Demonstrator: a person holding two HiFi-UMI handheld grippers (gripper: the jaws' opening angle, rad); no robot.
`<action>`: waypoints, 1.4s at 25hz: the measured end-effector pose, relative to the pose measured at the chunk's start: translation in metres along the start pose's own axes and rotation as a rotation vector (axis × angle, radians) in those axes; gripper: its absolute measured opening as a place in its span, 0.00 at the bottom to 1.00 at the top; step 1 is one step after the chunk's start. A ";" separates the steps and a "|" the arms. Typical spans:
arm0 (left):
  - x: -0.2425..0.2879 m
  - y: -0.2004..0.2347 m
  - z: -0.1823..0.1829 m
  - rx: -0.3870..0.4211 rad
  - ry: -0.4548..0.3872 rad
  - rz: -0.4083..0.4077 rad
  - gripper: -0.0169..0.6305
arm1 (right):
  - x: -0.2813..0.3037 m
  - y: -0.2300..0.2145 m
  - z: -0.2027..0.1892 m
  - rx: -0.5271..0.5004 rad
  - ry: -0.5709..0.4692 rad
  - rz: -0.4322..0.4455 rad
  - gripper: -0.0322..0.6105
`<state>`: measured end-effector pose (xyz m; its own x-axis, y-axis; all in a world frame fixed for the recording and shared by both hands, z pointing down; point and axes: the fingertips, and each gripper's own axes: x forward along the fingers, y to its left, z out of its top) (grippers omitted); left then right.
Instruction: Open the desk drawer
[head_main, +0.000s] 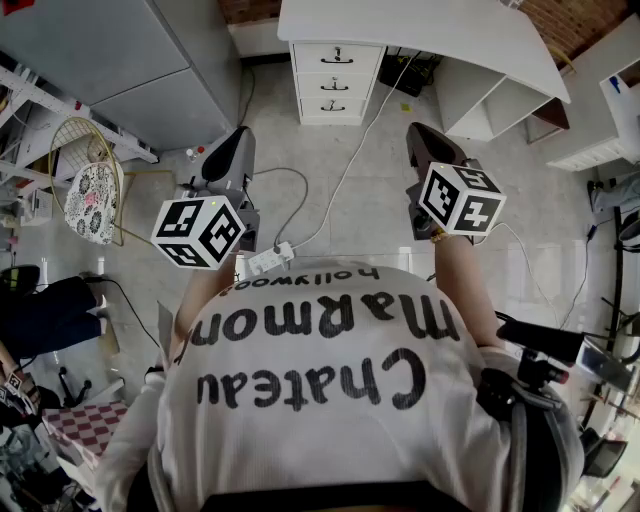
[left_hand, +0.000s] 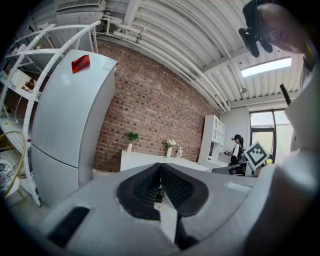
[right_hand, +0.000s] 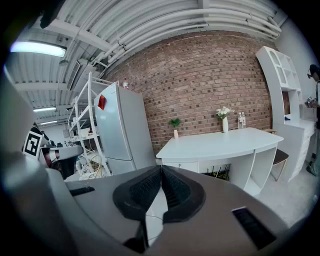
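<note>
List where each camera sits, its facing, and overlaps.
Head view: on the person's head, facing steeply down at the floor and desk drawers; shirt, left gripper and right gripper show.
Left gripper view: rides the left gripper, looks along its shut jaws at fridge and brick wall.
Right gripper view: rides the right gripper, looks along its shut jaws at the desk.
Shared: both gripper views show fridge, brick wall, desk.
</note>
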<state>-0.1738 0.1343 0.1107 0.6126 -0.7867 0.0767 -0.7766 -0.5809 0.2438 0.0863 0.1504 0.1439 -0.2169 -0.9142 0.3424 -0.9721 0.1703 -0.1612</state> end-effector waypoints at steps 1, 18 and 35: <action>0.002 0.001 0.000 0.001 0.000 0.000 0.05 | 0.002 -0.001 0.000 0.001 0.000 0.000 0.07; 0.013 0.003 -0.020 -0.022 0.032 -0.002 0.05 | 0.001 -0.022 -0.003 0.041 0.001 -0.019 0.07; 0.076 0.020 -0.033 -0.042 0.076 -0.057 0.05 | 0.045 -0.047 -0.013 0.035 0.066 -0.052 0.07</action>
<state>-0.1381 0.0696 0.1536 0.6662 -0.7336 0.1338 -0.7342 -0.6138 0.2901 0.1211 0.1062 0.1784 -0.1726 -0.8951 0.4111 -0.9788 0.1091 -0.1734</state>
